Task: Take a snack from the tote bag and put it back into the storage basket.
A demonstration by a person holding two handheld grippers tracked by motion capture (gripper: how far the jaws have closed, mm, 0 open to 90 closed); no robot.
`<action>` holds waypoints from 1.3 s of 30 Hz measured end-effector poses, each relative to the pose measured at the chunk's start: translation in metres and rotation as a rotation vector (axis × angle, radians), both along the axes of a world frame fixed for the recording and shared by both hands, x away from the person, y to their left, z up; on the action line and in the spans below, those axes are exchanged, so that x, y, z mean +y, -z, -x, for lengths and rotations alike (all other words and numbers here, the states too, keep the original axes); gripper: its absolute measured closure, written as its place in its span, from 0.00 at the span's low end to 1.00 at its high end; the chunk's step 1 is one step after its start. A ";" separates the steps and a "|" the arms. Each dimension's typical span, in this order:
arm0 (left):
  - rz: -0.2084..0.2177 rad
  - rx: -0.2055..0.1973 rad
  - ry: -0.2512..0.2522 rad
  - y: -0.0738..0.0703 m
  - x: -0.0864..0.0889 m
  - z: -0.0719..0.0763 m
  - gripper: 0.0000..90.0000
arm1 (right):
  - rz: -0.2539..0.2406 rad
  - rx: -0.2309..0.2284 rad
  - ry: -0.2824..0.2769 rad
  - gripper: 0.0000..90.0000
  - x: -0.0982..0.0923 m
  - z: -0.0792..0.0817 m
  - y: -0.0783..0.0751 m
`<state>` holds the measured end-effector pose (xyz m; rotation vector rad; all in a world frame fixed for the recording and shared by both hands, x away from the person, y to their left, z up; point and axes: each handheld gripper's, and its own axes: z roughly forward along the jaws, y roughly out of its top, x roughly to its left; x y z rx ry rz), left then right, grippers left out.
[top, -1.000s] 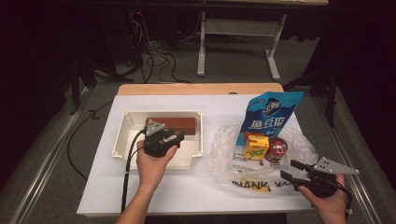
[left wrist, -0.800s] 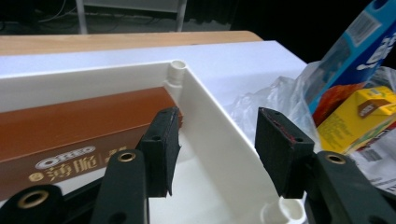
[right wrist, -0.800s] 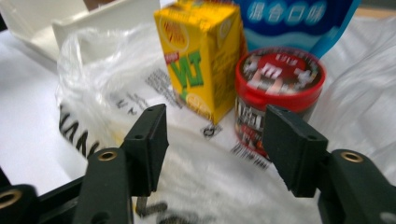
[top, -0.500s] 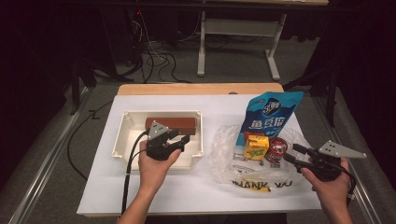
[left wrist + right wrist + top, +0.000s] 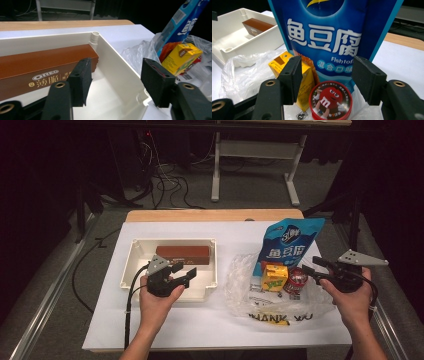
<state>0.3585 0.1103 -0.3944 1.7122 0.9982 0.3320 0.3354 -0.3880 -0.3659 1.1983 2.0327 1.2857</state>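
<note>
A brown Oreo box (image 5: 182, 254) (image 5: 37, 72) lies in the white tray (image 5: 131, 265) (image 5: 117, 62). My left gripper (image 5: 183, 273) (image 5: 113, 83) hovers open over the tray's near right part, nothing between its jaws. On a clear plastic bag (image 5: 250, 280) stand a blue fish tofu pouch (image 5: 287, 245) (image 5: 329, 37), a yellow carton (image 5: 274, 276) (image 5: 305, 75) and a red M&M's tin (image 5: 296, 280) (image 5: 329, 101). My right gripper (image 5: 311, 268) (image 5: 325, 81) is open just right of the tin, empty, its jaws framing the tin and the pouch.
The white table top (image 5: 165, 325) ends in a wooden strip (image 5: 210, 215) at the far edge. A black cable (image 5: 131, 300) trails from the left gripper. Dark floor, cables and a desk frame (image 5: 250, 165) lie beyond the table.
My right gripper has risen and moved forward and left toward the red tin. My left gripper has shifted slightly over the tray.
</note>
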 end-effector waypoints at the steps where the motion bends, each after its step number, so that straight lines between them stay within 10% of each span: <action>1: -0.003 0.002 0.007 0.000 0.001 0.000 0.42 | 0.003 0.003 0.000 0.47 0.000 -0.002 -0.001; 11: -0.002 0.037 0.054 0.003 0.008 0.003 0.04 | -0.017 0.034 -0.005 0.36 0.001 -0.024 0.000; 39: 0.010 0.037 0.079 0.002 0.012 0.002 0.03 | -0.021 0.015 0.016 0.30 -0.011 -0.075 -0.011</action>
